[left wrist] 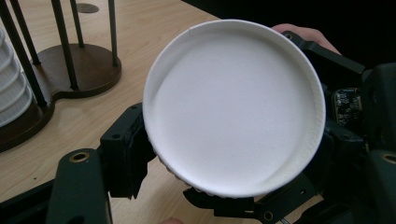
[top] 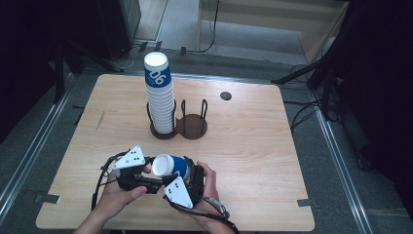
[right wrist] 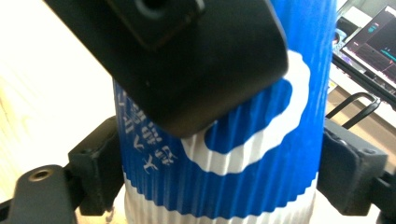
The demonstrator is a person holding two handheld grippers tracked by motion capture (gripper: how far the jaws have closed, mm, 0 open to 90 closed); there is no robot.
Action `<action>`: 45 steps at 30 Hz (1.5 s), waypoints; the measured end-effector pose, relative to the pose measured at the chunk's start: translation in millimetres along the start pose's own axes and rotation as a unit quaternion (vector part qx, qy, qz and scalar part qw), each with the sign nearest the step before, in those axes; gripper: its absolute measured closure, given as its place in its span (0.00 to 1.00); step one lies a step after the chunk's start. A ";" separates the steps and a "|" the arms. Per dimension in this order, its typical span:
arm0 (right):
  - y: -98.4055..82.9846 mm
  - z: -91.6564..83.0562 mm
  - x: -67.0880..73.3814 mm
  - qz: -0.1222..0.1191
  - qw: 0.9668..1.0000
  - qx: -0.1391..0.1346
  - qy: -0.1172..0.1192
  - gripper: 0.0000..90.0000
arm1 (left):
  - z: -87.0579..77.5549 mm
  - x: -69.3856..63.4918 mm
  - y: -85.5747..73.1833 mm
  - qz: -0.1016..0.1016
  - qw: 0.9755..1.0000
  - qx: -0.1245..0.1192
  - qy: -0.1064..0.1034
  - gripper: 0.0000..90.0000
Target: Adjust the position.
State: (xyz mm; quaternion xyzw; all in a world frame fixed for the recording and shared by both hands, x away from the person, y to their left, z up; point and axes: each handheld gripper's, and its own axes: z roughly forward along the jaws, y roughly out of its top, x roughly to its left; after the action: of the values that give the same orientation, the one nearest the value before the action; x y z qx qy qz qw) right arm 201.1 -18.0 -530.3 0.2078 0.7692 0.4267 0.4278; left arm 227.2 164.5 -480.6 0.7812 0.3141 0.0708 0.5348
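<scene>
Both grippers meet near the front edge of the desk (top: 272, 161), sharing one blue-and-white paper cup (top: 170, 165) lying sideways between them. Left gripper (top: 146, 181) is clamped shut on the cup; the left gripper view shows its white bottom (left wrist: 233, 107) head-on, a jaw against its left side. Right gripper (top: 187, 176): cup's ribbed blue wall (right wrist: 261, 154) sits between its jaws, pressed or not, cannot tell. High view adds the cup stack (top: 159, 95) in a wooden holder (top: 192, 127) at desk centre.
</scene>
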 end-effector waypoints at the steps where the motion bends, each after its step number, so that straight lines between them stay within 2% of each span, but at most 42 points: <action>1: 0.0 0.0 0.0 0.000 1.000 0.000 0.000 0.14 | 0.0 0.3 -0.1 -0.001 1.000 -0.001 0.000 0.30; 3: 0.6 -0.5 -1.0 0.005 1.000 0.001 0.000 0.14 | -0.2 0.2 0.0 0.000 1.000 -0.002 0.002 0.31; 12: 4.2 -3.7 -2.1 0.013 1.000 -0.013 0.000 0.05 | -2.2 0.2 0.1 0.015 0.999 -0.011 0.036 0.31; 16: 5.5 -5.0 -3.6 0.016 1.000 -0.018 -0.005 0.04 | -3.5 1.0 -1.6 0.020 0.997 -0.028 0.074 0.31; 17: 5.7 -5.6 -4.0 0.019 1.000 -0.020 -0.003 0.03 | -5.3 2.3 -2.0 0.026 0.995 -0.037 0.093 0.31; 23: 5.9 -5.7 -3.9 0.023 1.000 -0.019 0.000 0.03 | -10.9 7.1 -1.5 0.017 0.993 -0.054 0.104 0.31; 27: 5.7 -5.0 -3.9 0.026 1.000 -0.018 -0.001 0.03 | -14.2 9.4 -1.1 0.002 0.992 -0.068 0.109 0.31; 28: 5.6 -4.9 -4.0 0.026 1.000 -0.018 -0.002 0.03 | -15.2 10.1 -1.1 0.000 0.991 -0.071 0.112 0.31; 29: 5.5 -5.0 -3.9 0.031 0.999 -0.014 -0.005 0.03 | -17.2 11.4 -1.0 -0.003 0.989 -0.079 0.122 0.31; 32: 4.9 -4.2 -4.7 0.027 1.000 -0.005 -0.009 0.02 | -19.8 12.2 -0.6 -0.005 0.988 -0.087 0.127 0.31; 33: 4.0 -3.6 -5.6 0.033 0.999 0.000 -0.010 0.02 | -22.6 12.9 0.0 -0.005 0.987 -0.098 0.129 0.31; 34: 4.0 -3.6 -5.6 0.033 0.999 0.000 -0.010 0.02 | -22.6 12.9 0.0 -0.005 0.987 -0.098 0.129 0.31; 37: 2.8 -2.4 -9.0 0.043 0.999 0.002 -0.015 0.02 | -27.1 14.1 1.0 -0.008 0.985 -0.113 0.132 0.31; 39: 2.9 -2.5 -9.4 0.046 0.999 0.003 -0.015 0.02 | -29.1 14.6 1.4 -0.010 0.982 -0.119 0.144 0.31; 42: 3.0 -1.5 -10.5 0.055 0.998 0.006 -0.018 0.02 | -31.7 16.3 1.5 -0.018 0.981 -0.127 0.144 0.31; 45: 1.5 1.5 -10.7 0.064 0.997 0.017 -0.028 0.02 | -31.3 16.2 0.4 -0.018 0.978 -0.139 0.151 0.31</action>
State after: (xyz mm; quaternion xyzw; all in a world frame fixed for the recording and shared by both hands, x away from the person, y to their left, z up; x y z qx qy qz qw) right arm 208.2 -23.8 -524.3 0.2760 0.7494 0.4342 0.4167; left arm 226.2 198.4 -470.8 0.6737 0.3923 0.2215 0.5858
